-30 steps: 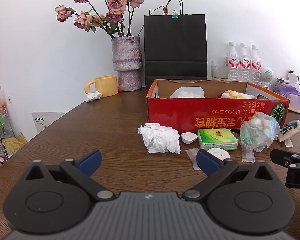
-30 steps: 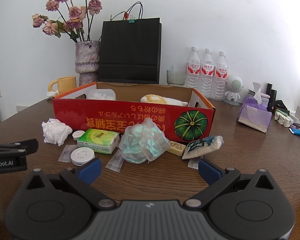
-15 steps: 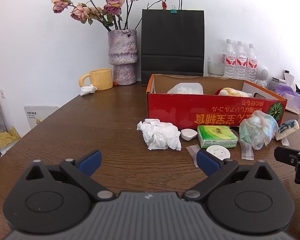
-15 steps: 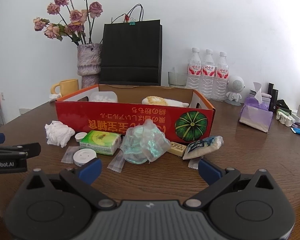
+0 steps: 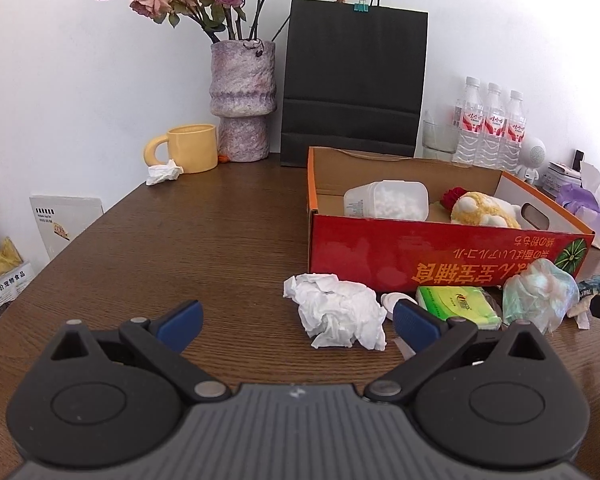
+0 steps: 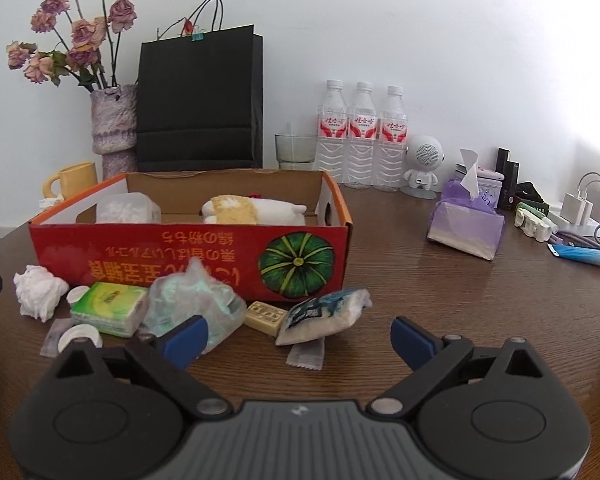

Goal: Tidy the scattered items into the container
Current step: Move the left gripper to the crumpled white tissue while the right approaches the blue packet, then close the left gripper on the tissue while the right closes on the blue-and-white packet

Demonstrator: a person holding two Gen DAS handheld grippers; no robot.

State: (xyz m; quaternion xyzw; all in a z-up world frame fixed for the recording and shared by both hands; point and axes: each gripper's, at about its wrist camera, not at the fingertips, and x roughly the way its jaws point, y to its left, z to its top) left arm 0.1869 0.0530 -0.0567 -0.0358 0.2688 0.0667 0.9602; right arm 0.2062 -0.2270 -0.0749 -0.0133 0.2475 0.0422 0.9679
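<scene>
Currently, left gripper (image 5: 296,322) and right gripper (image 6: 299,337) both stand wide apart, holding nothing, above the table (image 5: 204,248).

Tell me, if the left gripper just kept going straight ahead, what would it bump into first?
Probably the crumpled white tissue: it lies just ahead of the open left gripper, slightly toward its right finger. Behind it stands the red cardboard box. Depth is hard to judge, so it might pass above.
</scene>
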